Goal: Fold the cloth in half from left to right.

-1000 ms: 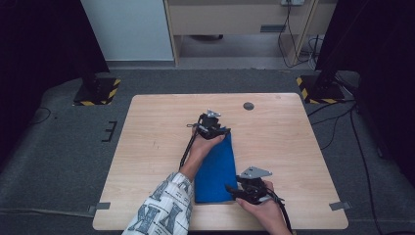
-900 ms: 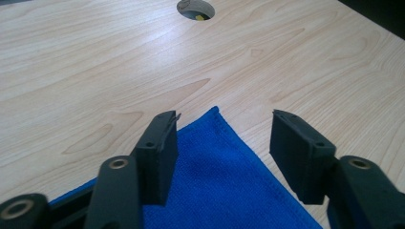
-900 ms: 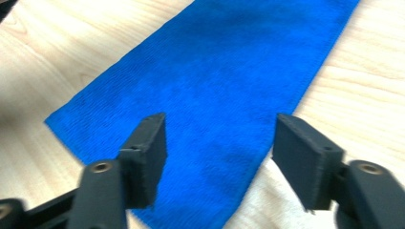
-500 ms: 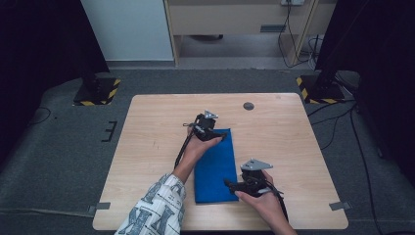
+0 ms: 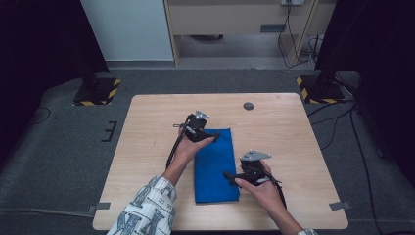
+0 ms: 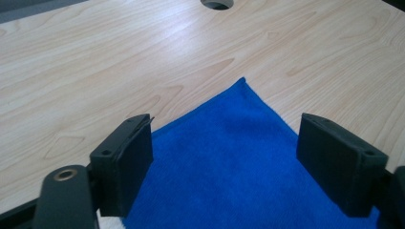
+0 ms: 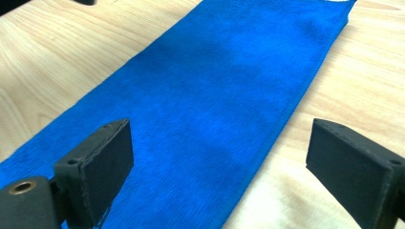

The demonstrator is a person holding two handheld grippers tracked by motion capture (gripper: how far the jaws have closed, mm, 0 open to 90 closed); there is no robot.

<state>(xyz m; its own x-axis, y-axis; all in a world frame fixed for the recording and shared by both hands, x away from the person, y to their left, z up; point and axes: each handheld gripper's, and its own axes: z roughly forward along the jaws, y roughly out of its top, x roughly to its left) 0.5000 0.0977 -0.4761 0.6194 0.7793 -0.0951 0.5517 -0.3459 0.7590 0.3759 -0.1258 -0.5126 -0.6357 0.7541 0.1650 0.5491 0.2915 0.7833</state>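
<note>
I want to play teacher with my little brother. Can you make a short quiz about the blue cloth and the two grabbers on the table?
1. True or false: the blue cloth lies flat on the wooden table.
2. Which end of the cloth is the left gripper at? A) far end B) near end C) not near it at all
3. Fill in: the right gripper has its jaws ____, with nothing pinched between them.

Key:
1. True. It lies as a long folded strip.
2. A. It sits at the far left corner, jaws apart over the cloth.
3. Open. Both grippers' jaws have just been opening, and the cloth lies loose below them.
</note>
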